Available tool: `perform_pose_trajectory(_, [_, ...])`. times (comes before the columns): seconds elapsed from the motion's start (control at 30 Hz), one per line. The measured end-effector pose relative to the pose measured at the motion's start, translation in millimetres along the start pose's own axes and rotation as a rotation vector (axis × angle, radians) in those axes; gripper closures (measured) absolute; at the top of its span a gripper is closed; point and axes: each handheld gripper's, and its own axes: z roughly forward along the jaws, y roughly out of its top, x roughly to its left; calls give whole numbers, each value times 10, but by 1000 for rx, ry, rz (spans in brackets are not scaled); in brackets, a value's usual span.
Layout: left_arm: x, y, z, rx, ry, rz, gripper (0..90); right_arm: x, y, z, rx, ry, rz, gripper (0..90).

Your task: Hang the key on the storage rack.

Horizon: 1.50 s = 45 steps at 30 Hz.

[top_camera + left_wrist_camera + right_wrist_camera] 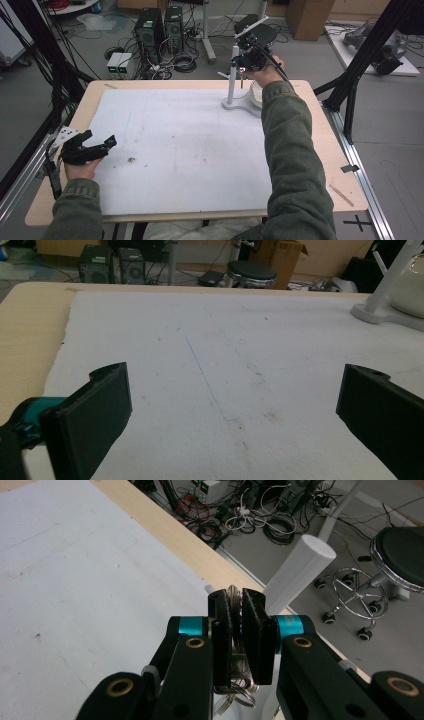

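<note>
The right claw [242, 611], clenched on a bunch of keys [233, 594], holds it beside the top of the white post [298, 573] at the counter's far edge, likely to hang it there, while the left claw [230, 410] rests released.

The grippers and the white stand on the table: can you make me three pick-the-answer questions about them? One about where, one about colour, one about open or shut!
1. Where is the white stand?
A. far right part of the table
B. near left corner
C. on the floor

2. What colour is the mat on the table?
A. red
B. white
C. green

3. How is the left gripper?
A. shut on a cup
B. shut on nothing
C. open

Answers:
1 A, the high view shows it at the far edge, by the right gripper.
2 B, it looks white.
3 C, its jaws stand wide apart over bare mat, while the right gripper pinches metal key rings.
</note>
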Motion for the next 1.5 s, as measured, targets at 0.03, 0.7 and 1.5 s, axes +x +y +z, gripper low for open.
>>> perform_pose_trajectory(0.03, [-1,-1,2,1,0,0,17,-7,7,3,-3,0,0,828])
perform_pose_trajectory(0.7, [-7,-4,8,9,11,11,17,-118,95,168,-27,-8,32,828])
perform_pose_trajectory(1.5, [-2,-3,5,7,26,14,17,-106,126,312,-60,-29,29,827])
